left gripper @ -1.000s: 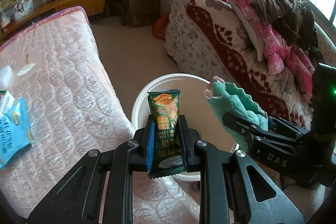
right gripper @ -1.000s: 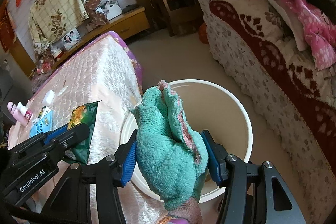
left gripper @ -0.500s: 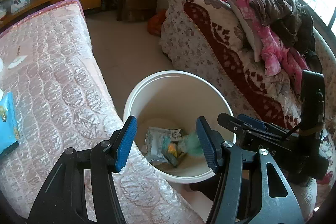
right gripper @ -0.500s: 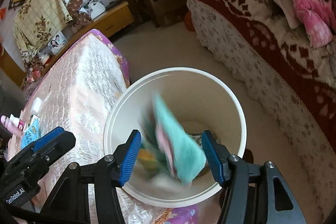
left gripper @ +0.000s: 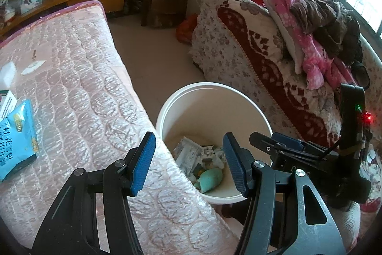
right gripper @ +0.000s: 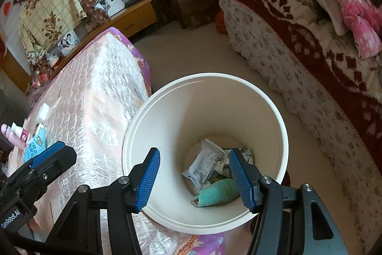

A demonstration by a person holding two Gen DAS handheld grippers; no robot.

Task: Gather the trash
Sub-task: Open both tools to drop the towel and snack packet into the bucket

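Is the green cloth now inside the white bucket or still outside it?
Inside. The green cloth lies at the bottom of the white bucket, beside crumpled wrappers.

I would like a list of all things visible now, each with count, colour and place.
bucket: 1, white, on the floor between mattress and sofa
green cloth: 1, teal, in the bucket bottom
wrappers: several, mostly white, in the bucket beside the cloth
blue packet: 1, blue, on the mattress
pink bottle: 1, pink, lying at the mattress edge
mattress: 1, pink quilted, left of the bucket
sofa: 1, floral with red, right of the bucket
clothes: a pile, pink and brown, on the sofa
left gripper: 1, black with blue pads, open, empty
right gripper: 1, same colours, open, empty, above the bucket
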